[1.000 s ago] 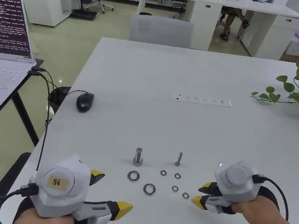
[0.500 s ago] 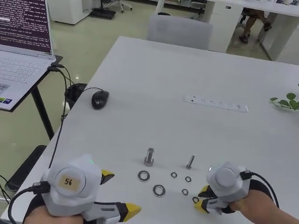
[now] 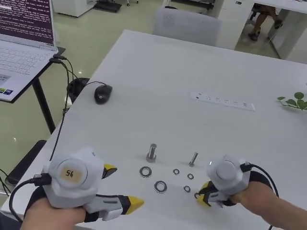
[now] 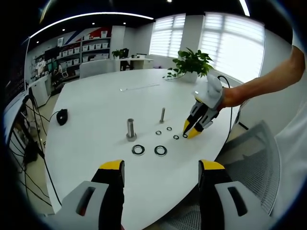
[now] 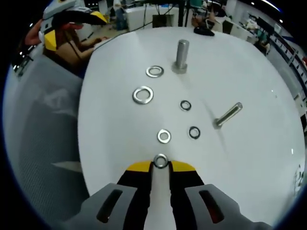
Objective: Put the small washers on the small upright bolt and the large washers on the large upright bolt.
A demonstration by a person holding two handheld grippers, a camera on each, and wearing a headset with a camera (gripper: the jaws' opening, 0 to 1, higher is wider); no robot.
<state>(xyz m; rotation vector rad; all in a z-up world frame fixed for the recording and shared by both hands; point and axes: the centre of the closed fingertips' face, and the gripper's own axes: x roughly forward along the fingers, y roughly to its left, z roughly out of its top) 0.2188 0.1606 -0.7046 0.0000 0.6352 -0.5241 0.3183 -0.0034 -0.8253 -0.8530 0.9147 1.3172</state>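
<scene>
On the white table [image 3: 144,96] the large bolt [image 3: 151,152] and the small bolt [image 3: 193,159] stand upright. Two large washers [image 3: 146,171] [image 3: 160,186] lie flat in front of the large bolt. Three small washers [image 3: 176,171] [image 3: 190,176] [image 3: 186,189] lie in front of the small bolt. My right gripper [image 3: 200,196] rests low on the table, shut on a fourth small washer [image 5: 160,161] pinched at its yellow fingertips [image 5: 139,166]. My left gripper [image 3: 122,187] hovers open at the table's near left edge, with nothing between its fingers [image 4: 111,165].
A black mouse [image 3: 102,93] with its cable lies at the left, and a white power strip [image 3: 224,101] lies beyond the bolts. An open laptop [image 3: 24,43] sits on a side stand to the left. A grey chair [image 3: 187,26] stands at the far edge, a plant [image 3: 297,101] at the right.
My right gripper has moved left and down to the nearest small washer, and its jaws have gone from open to shut on it. The left gripper has stayed open.
</scene>
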